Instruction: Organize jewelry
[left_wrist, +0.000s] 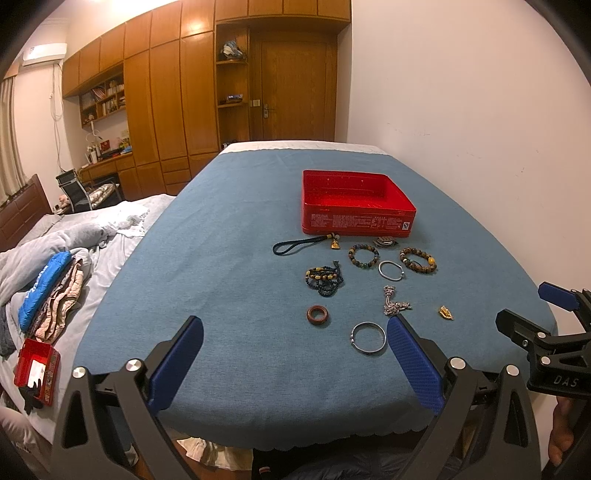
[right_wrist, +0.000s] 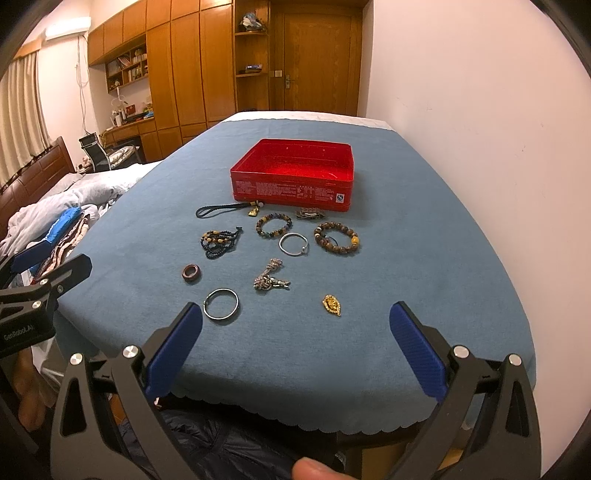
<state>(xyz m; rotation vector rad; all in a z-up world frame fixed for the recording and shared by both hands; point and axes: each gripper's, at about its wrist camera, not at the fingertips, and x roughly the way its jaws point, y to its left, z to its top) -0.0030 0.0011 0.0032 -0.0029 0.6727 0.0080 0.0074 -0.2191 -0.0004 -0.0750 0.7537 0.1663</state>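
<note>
An open red tin box stands on the blue cloth. In front of it lie several pieces of jewelry: a silver bangle, a brown ring, a gold pendant, a silver chain, bead bracelets and a dark cord strap. My left gripper is open and empty near the table's front edge. My right gripper is open and empty, to the right of the left one.
The table with the blue cloth stands against a white wall on the right. A bed with clothes and a small red tin lies to the left. Wooden wardrobes stand at the back.
</note>
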